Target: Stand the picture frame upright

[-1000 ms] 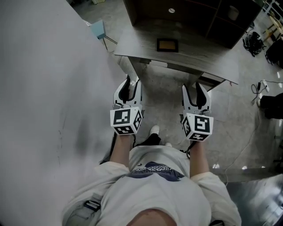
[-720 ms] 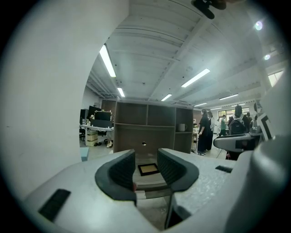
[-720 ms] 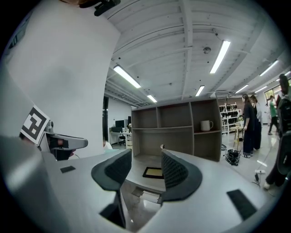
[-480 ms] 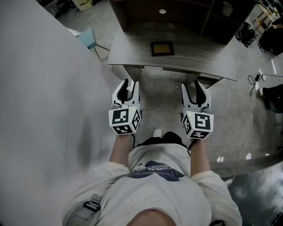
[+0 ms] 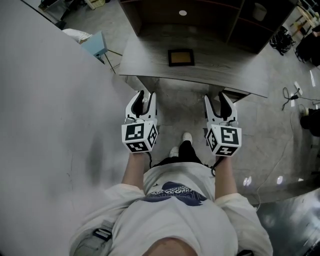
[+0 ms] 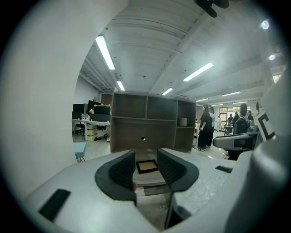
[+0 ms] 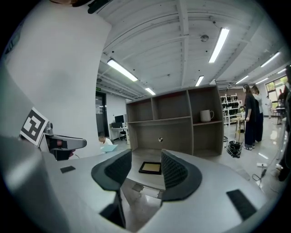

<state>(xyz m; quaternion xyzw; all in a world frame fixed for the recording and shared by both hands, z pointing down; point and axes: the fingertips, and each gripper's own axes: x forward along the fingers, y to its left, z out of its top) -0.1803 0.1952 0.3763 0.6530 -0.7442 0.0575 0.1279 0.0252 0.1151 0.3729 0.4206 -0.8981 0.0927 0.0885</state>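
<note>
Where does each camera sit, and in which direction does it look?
Head view: on the person's head, steeply down at the grey wooden desk; torso, left gripper, right gripper show.
Left gripper view: on the left gripper, forward between its open jaws.
Right gripper view: on the right gripper, likewise.
All share the dark rectangular picture frame lying flat on the desk.

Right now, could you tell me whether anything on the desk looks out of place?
Yes: the picture frame lies flat, face up, on the desk in front of the shelf unit rather than standing. Nothing looks spilled or broken. The left gripper and right gripper are open, short of the desk.
</note>
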